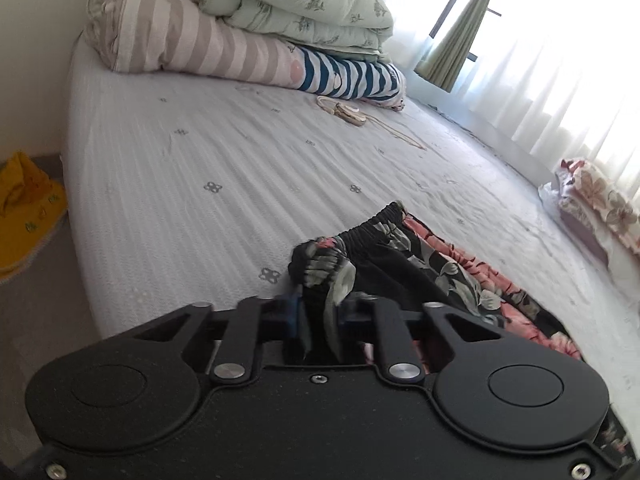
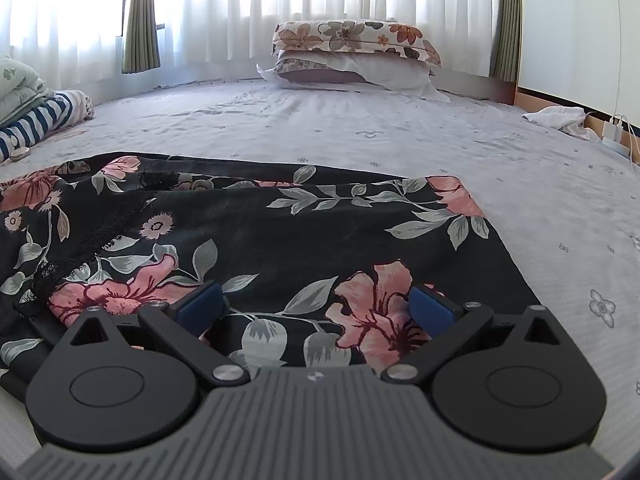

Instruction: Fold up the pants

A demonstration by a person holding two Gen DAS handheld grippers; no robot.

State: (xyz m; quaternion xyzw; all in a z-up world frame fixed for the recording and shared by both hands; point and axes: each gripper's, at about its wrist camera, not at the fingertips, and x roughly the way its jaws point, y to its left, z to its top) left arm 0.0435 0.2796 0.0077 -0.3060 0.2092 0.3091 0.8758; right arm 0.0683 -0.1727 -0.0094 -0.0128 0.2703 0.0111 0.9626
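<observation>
Left wrist view: the left gripper (image 1: 318,312) has its jaws pressed together on a bunched fold of the pants (image 1: 420,264), black fabric with pink flowers and grey-green leaves. The pinched cloth rises between the jaws and hangs over them. The gathered elastic waistband (image 1: 374,222) lies just beyond the jaws, and the remainder of the garment trails off to the right across the bed (image 1: 200,152). The bed carries a pale sheet with small flower marks. At its far end lie a striped roll of bedding (image 1: 192,36) with a green floral quilt (image 1: 304,4) on top, a blue-and-white striped item (image 1: 352,74) beside them, and a small cream-coloured object with a cord (image 1: 348,112) just in front.

Right wrist view: the right gripper (image 2: 316,308) has its jaws spread wide, the blue pads (image 2: 202,304) well apart. The pants (image 2: 248,228) lie flat on the bed (image 2: 400,136) directly beneath and ahead of these jaws, the fabric spanning the gap between them. Whether the pads touch the cloth cannot be told. A lace-trimmed edge (image 2: 120,216) crosses the left portion of the garment. Stacked floral pillows (image 2: 352,56) sit at the far side, before white curtains (image 2: 240,8).
</observation>
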